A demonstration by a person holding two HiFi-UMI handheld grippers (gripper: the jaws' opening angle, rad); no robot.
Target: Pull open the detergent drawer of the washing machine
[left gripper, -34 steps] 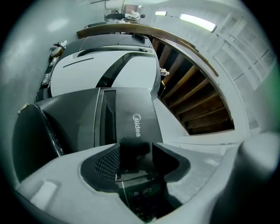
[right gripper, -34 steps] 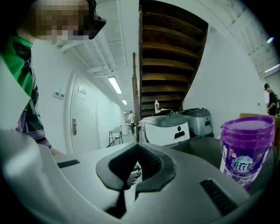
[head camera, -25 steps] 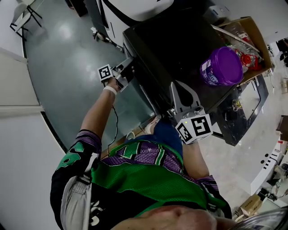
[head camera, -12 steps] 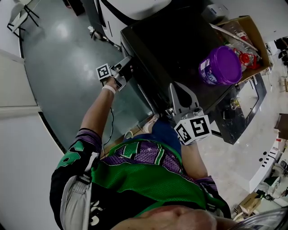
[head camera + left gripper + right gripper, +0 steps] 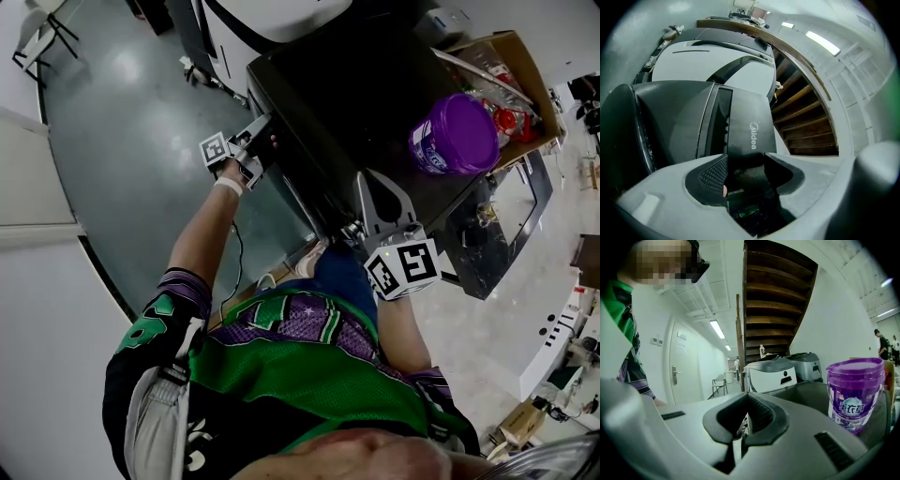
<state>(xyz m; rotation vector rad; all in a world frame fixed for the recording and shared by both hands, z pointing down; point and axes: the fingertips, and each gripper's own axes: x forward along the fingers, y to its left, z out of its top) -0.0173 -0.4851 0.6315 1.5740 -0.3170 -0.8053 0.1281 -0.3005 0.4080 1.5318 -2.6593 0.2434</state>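
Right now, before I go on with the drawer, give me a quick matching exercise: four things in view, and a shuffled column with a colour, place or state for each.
Things:
1. right claw
2. tub
3. cardboard box
4. neighbouring machine

Descriptions:
A. white, beside the dark washing machine
B. purple, lid on, standing on the dark machine's top
C. shut, nothing between its jaws
D. brown, open-topped, items inside, next to the tub

Pairs: 1-C, 2-B, 3-D, 4-A.

Btm of detergent drawer (image 5: 746, 136) hidden behind left gripper (image 5: 746, 163) fingers (image 5: 708, 176); head view too dark to show it.
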